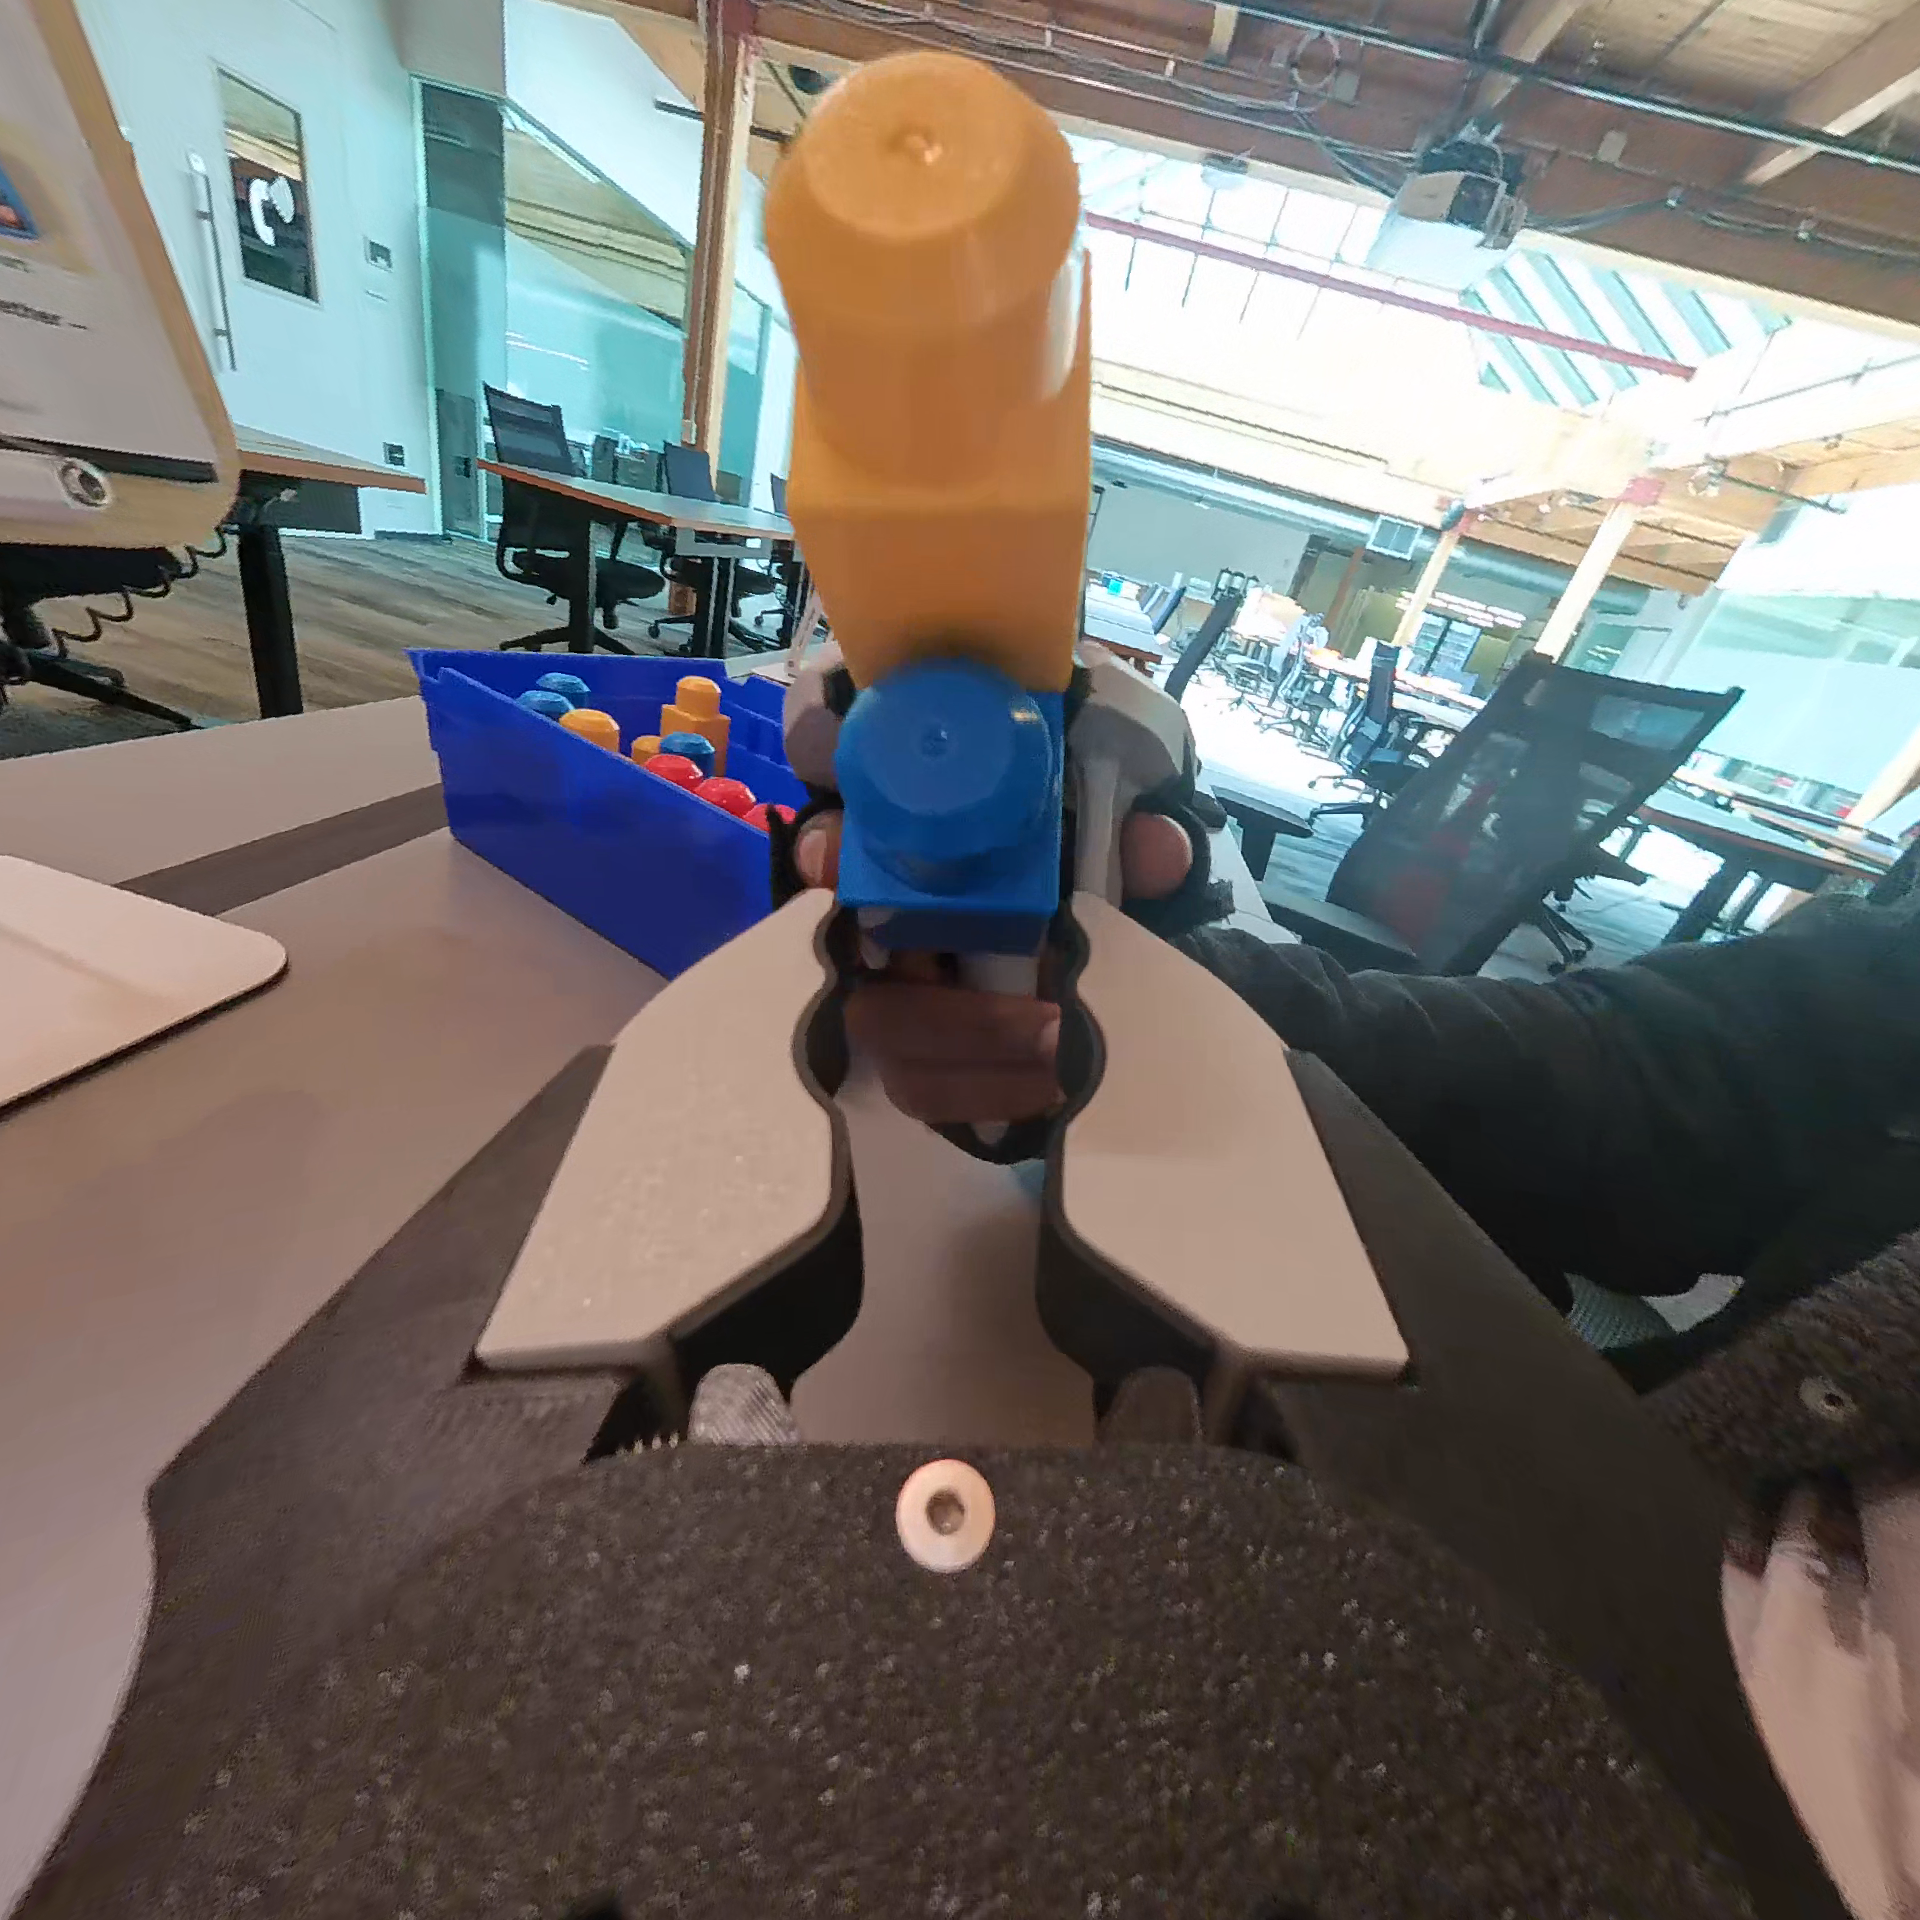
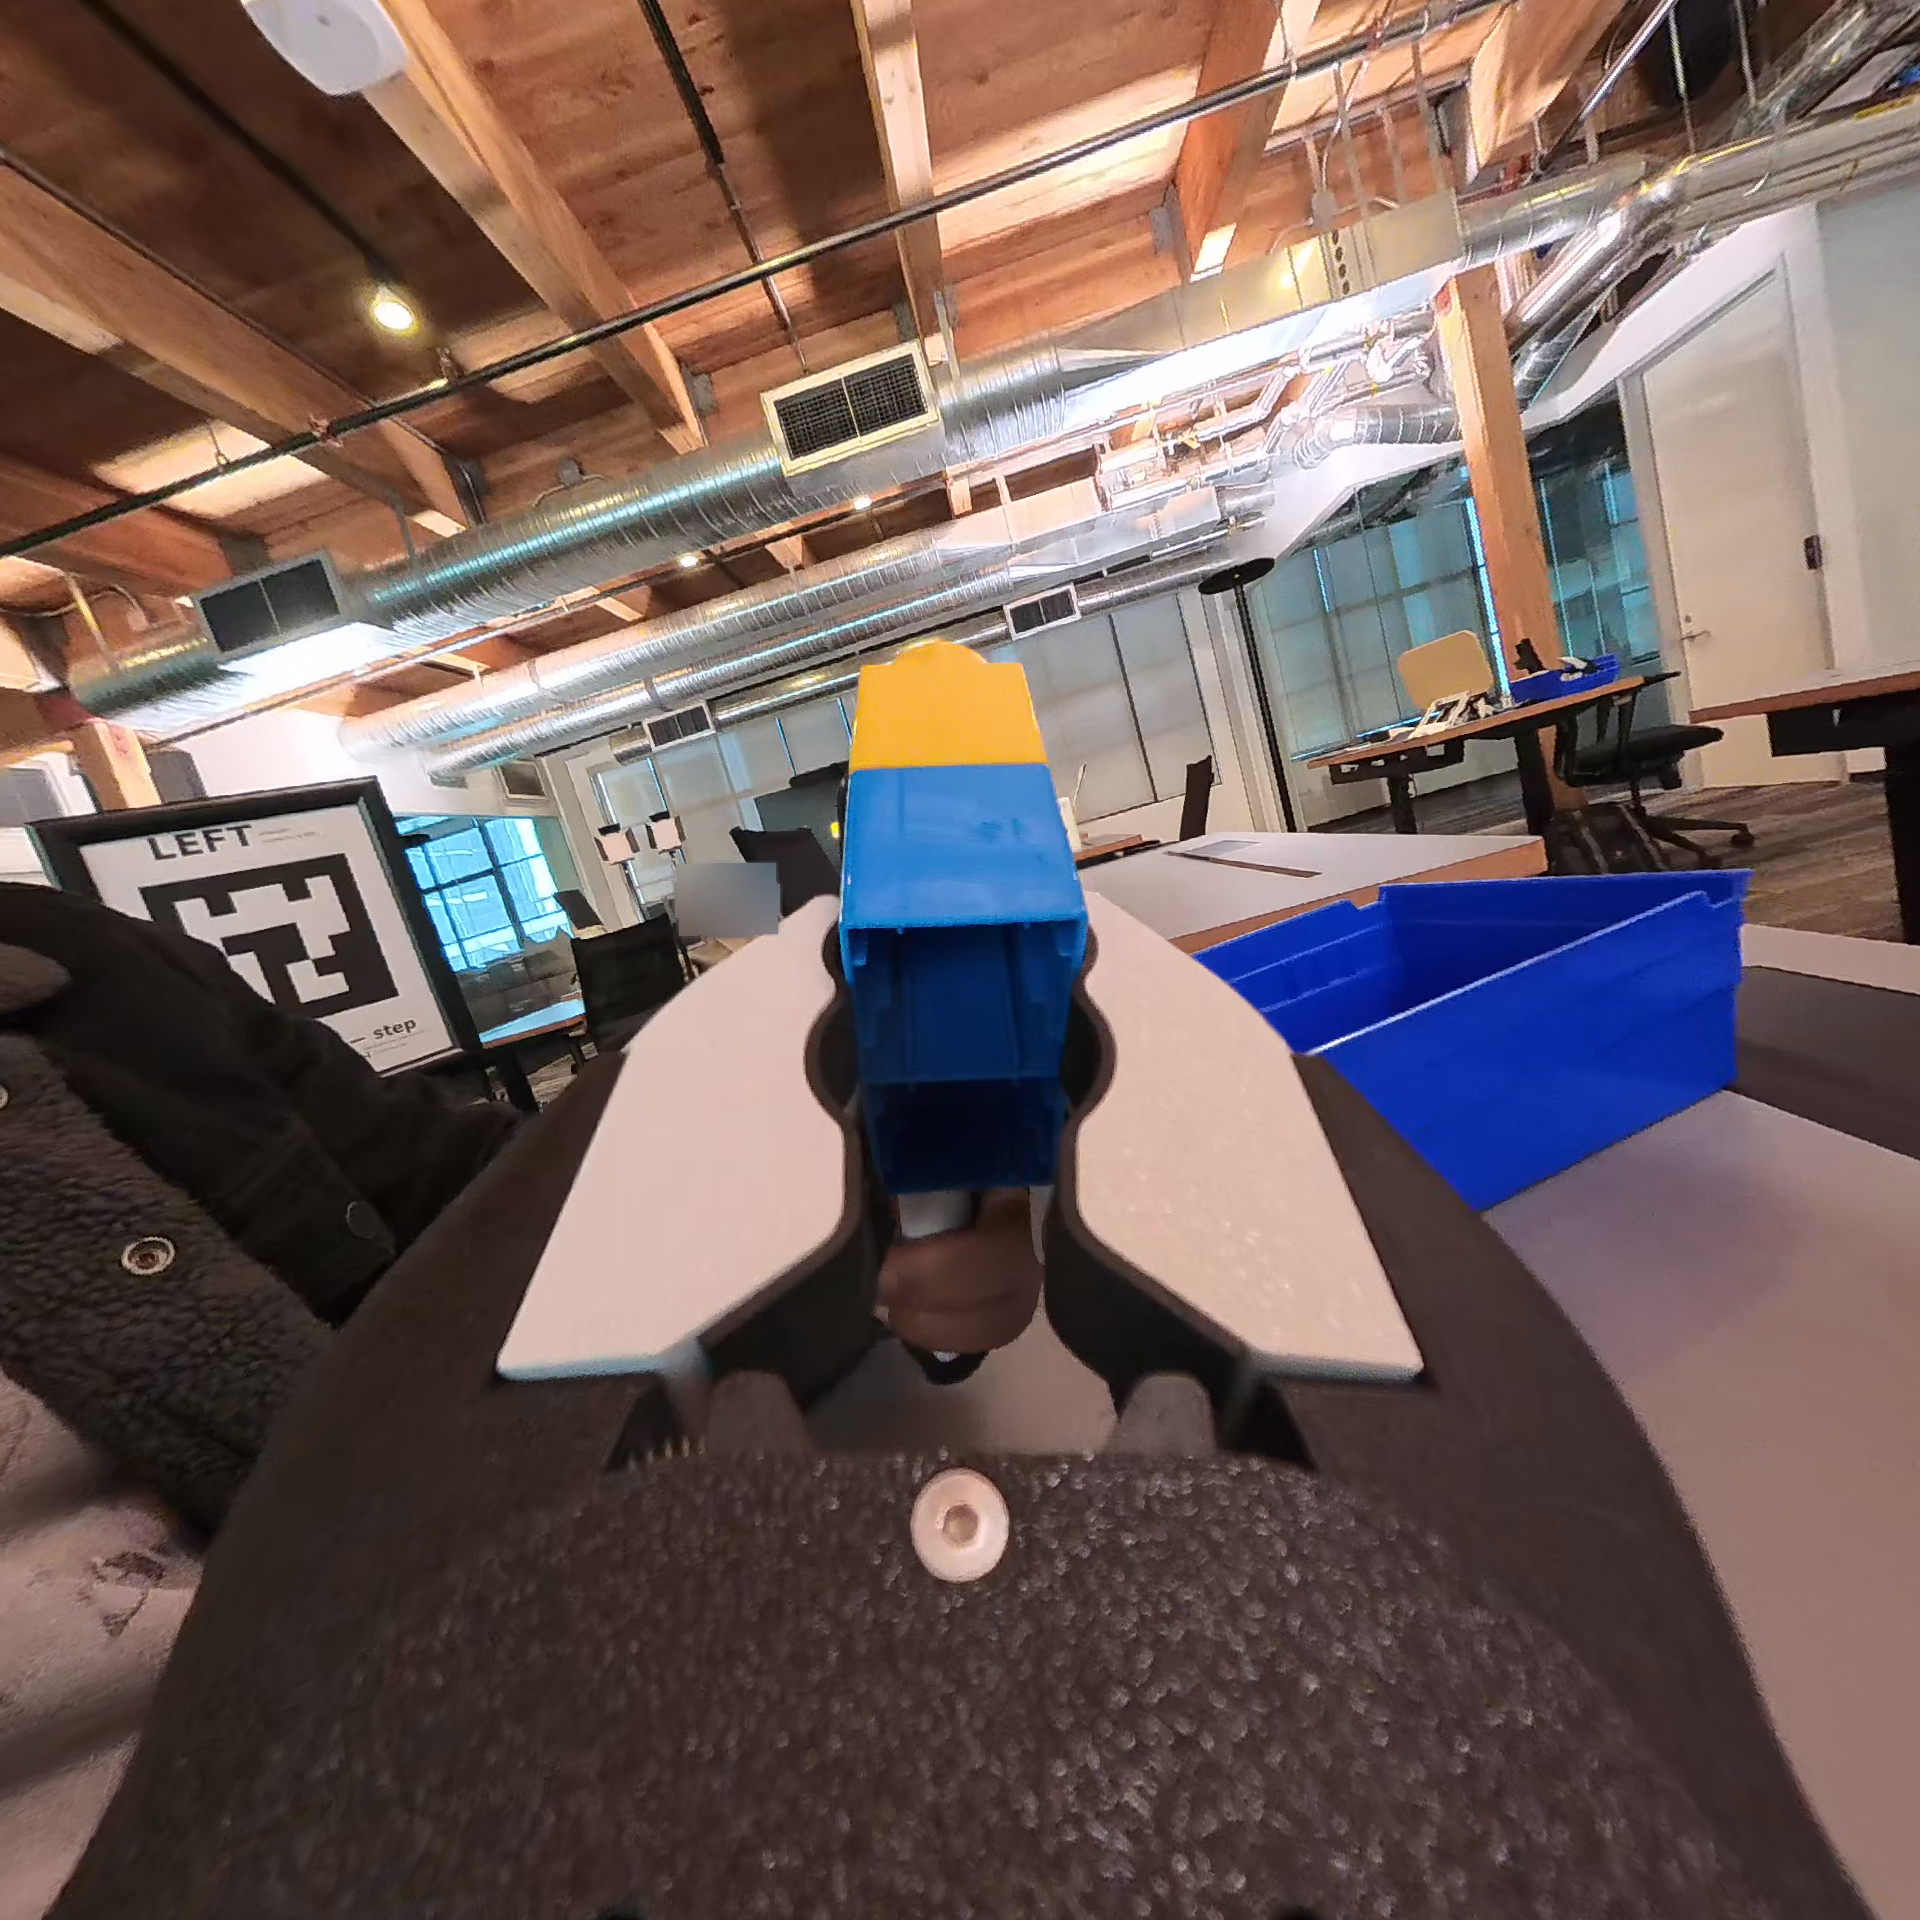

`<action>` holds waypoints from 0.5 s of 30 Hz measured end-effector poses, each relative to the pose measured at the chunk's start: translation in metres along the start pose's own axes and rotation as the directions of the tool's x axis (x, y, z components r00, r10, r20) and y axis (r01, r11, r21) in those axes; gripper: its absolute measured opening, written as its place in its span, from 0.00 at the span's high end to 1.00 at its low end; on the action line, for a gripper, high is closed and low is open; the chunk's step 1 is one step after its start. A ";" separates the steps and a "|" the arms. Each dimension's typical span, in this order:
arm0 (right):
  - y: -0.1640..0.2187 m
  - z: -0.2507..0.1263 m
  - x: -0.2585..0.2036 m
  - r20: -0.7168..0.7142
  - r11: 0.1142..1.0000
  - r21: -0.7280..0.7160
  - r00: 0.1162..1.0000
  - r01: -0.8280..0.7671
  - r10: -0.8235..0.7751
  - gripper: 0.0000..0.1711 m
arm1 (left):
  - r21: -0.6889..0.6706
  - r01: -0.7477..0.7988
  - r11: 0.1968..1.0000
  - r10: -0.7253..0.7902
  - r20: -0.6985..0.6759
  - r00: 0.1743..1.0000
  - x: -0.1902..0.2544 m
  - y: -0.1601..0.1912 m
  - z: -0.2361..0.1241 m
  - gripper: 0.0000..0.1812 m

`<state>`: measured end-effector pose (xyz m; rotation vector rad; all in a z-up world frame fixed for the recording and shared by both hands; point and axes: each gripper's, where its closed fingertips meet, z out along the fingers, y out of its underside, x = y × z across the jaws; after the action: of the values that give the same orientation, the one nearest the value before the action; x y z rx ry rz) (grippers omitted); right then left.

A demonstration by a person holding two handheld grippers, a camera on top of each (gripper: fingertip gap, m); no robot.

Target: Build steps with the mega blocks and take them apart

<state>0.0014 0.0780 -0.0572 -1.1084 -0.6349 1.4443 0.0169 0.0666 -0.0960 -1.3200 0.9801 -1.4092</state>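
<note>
1. Blue block [image 1: 945,821] held in mid-air above the grey table [image 1: 312,1039], stud toward the left wrist camera; its hollow underside [image 2: 961,1039] faces the right wrist camera.
2. Orange block [image 1: 925,384] joined to the blue one, touching, projecting up and tilted.
3. Left gripper [image 1: 940,935]: jaws narrow, clamped on the blue block's lower edge.
4. Right gripper [image 2: 961,997]: jaws narrow, pressed on both sides of the blue block.
5. Blue bin [image 1: 592,821] on the table behind, left of the blocks, holding loose blue, orange and red blocks [image 1: 681,743].
6. Dark sleeve [image 1: 1558,1081] at right in the left view.
</note>
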 end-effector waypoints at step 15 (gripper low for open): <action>0.057 -0.031 0.010 0.015 0.835 -0.530 0.987 0.146 -0.163 0.78 | -0.372 -0.110 0.922 0.123 0.010 0.992 -0.012 0.042 -0.015 0.81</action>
<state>0.0047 0.0693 -0.1226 -1.4629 -1.1223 1.1314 0.0060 0.0675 -0.1406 -1.5239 1.3275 -1.1417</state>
